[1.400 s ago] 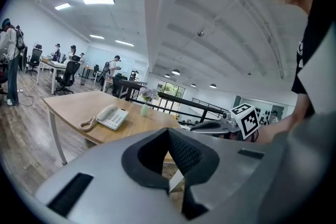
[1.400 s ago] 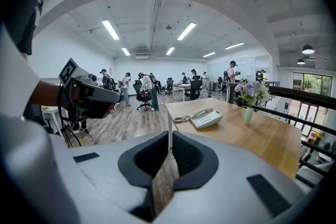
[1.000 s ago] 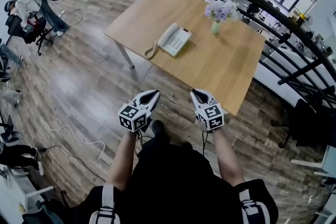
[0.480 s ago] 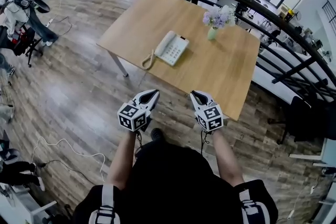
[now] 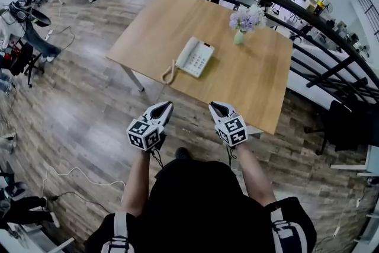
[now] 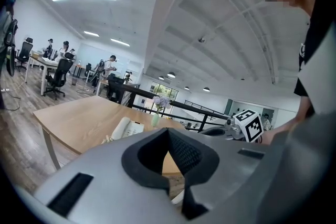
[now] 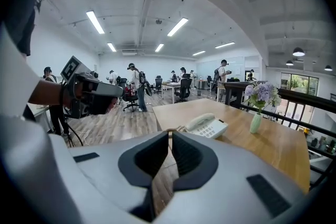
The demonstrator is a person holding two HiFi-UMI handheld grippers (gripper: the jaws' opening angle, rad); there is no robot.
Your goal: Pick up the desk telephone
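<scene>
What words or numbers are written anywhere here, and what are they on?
No text here can be read.
Phone keys: too small to read.
Left cube and right cube: only black-and-white square patterns, no words or numbers.

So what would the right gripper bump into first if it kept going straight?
Probably the wooden table's near edge. The telephone lies just beyond, slightly to the right. Depth is hard to judge.

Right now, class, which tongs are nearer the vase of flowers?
Right. The right tongs hover off the near edge of the table, slightly left of the vase; the left tongs hover further left.
</scene>
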